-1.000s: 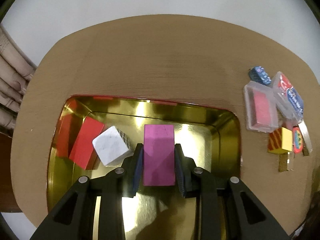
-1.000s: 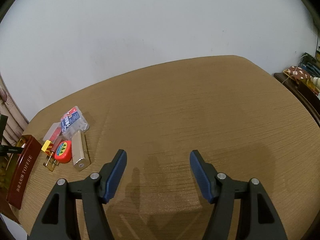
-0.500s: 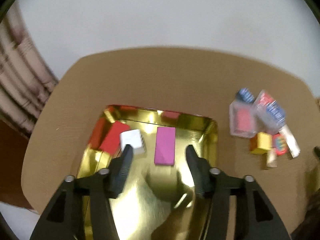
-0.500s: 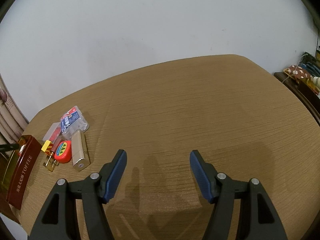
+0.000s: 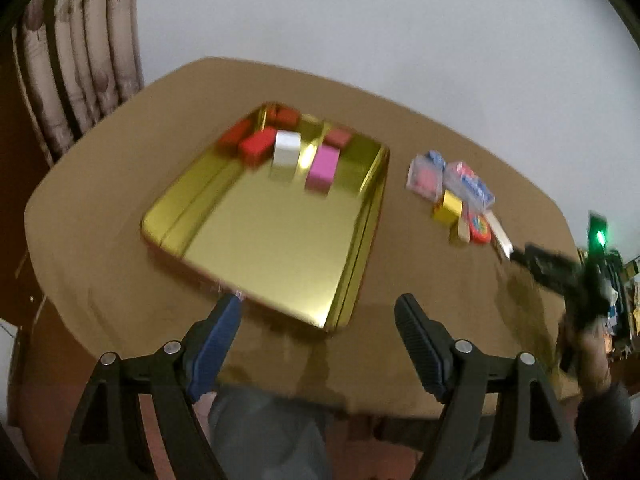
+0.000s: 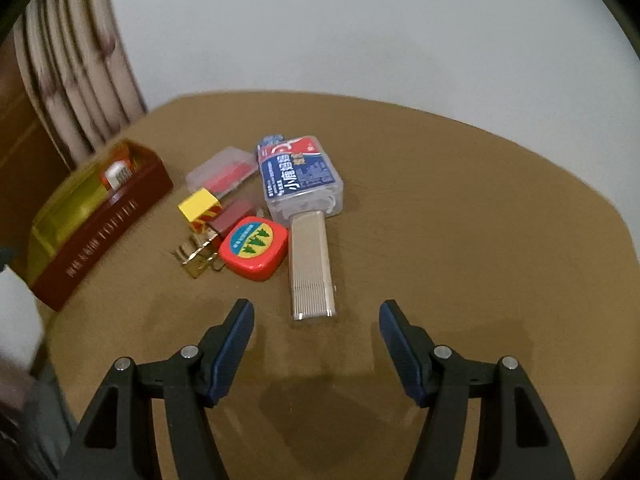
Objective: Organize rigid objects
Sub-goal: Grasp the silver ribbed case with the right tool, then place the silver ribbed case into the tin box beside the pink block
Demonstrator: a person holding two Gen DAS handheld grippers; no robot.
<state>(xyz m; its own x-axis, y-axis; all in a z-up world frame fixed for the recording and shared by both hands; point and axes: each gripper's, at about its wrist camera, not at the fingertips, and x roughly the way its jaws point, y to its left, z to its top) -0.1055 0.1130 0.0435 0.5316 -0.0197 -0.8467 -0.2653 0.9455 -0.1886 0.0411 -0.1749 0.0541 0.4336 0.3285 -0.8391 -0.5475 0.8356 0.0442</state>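
Observation:
A gold tin tray (image 5: 280,248) holds a pink block (image 5: 322,168), a white block (image 5: 285,154) and a red block (image 5: 258,147) at its far end. My left gripper (image 5: 318,320) is open and empty, raised near the tray's near edge. My right gripper (image 6: 316,316) is open and empty, just short of a beige flat case (image 6: 311,268). Beside the case lie a red tape measure (image 6: 254,248), a yellow block (image 6: 200,208), a clear box with a blue label (image 6: 300,176) and a clear box with a red insert (image 6: 222,172).
The tray's dark red side (image 6: 100,240) shows at the left of the right wrist view. Gold clips (image 6: 194,258) lie by the tape measure. A curtain (image 5: 80,64) hangs at the far left. The round wooden table (image 6: 460,220) spreads to the right.
My left gripper let go of the pink block in the tray, opened and drew back and up. My right gripper swung left toward the pile of small objects.

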